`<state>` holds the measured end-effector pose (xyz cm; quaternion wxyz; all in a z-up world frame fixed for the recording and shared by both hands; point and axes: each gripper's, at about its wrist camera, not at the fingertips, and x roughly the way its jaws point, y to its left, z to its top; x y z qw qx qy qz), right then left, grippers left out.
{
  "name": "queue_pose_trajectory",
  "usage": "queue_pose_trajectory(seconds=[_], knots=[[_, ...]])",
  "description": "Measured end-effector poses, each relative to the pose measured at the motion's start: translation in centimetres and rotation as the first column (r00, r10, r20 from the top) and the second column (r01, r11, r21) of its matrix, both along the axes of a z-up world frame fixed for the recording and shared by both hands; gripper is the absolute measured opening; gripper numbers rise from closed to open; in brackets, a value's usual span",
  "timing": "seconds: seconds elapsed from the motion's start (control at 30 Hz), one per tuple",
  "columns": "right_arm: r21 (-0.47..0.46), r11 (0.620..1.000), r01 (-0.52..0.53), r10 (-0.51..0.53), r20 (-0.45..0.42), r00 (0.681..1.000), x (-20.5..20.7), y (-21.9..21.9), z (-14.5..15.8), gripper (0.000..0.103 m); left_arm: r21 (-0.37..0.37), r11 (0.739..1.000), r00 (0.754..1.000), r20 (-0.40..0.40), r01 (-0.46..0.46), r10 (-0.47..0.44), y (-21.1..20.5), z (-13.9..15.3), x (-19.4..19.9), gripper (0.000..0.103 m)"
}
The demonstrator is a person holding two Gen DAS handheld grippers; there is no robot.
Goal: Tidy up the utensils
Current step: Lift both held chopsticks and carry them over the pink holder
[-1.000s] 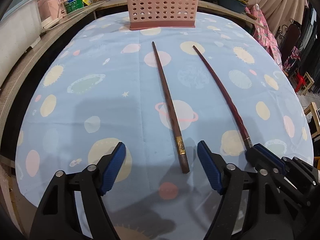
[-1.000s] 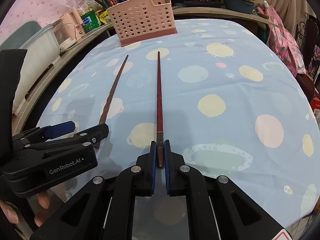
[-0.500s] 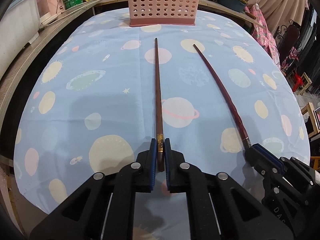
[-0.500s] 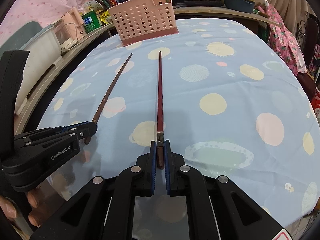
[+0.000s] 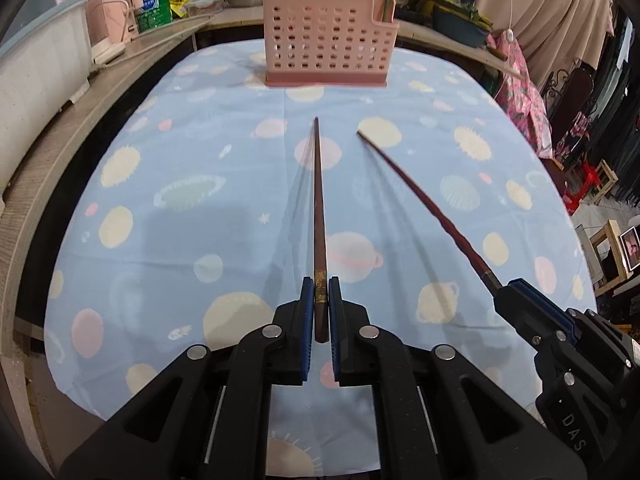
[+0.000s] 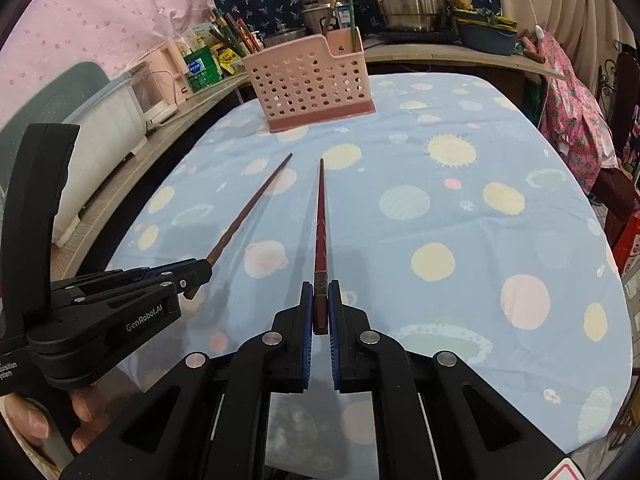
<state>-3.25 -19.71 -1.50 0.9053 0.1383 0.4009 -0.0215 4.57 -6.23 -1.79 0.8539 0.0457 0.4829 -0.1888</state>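
We hold one chopstick in each tool: the brown chopstick sits clamped near its thick end between the blue pads of our left gripper, with its gold band just at the pad tips, and it points straight ahead toward the pink basket. The red chopstick is pinched the same way near its butt end by our right gripper, and its thin tip also aims toward the basket. Both sticks appear lifted off the cloth, since faint shadows lie on the fabric beside them, and their tips stop well short of the basket. In the left wrist view the red chopstick runs at a slant on the right, its far tip near the brown one's tip, its near end vanishing into the right gripper. In the right wrist view the brown chopstick slants on the left, coming out of the left gripper. The perforated basket stands upright at the far edge of the table, on the light blue tablecloth printed with planets and suns. Behind it a wooden counter carries pots, bottles and containers, and a white tub sits at the far left.
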Motion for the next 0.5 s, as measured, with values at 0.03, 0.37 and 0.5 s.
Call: queue_pose_trajectory(seconds=[0.03, 0.37, 0.5], knots=[[0.003, 1.0, -0.002, 0.002, 0.015, 1.0, 0.1, -0.1, 0.6, 0.007, -0.008, 1.0, 1.0, 0.009, -0.001, 0.001, 0.0, 0.6, 0.1, 0.007], [-0.005, 1.0, -0.016, 0.016, 0.187, 0.982, 2.6, -0.9, 7.9, 0.007, -0.078, 0.997, 0.994, 0.11, 0.003, 0.005, 0.1, 6.4, 1.7, 0.007], [0.015, 1.0, -0.015, 0.011, 0.244, 0.97, 4.2, -1.8, 10.3, 0.007, -0.113, 0.994, 0.987, 0.162, 0.007, 0.011, -0.1, 9.2, 3.2, 0.007]])
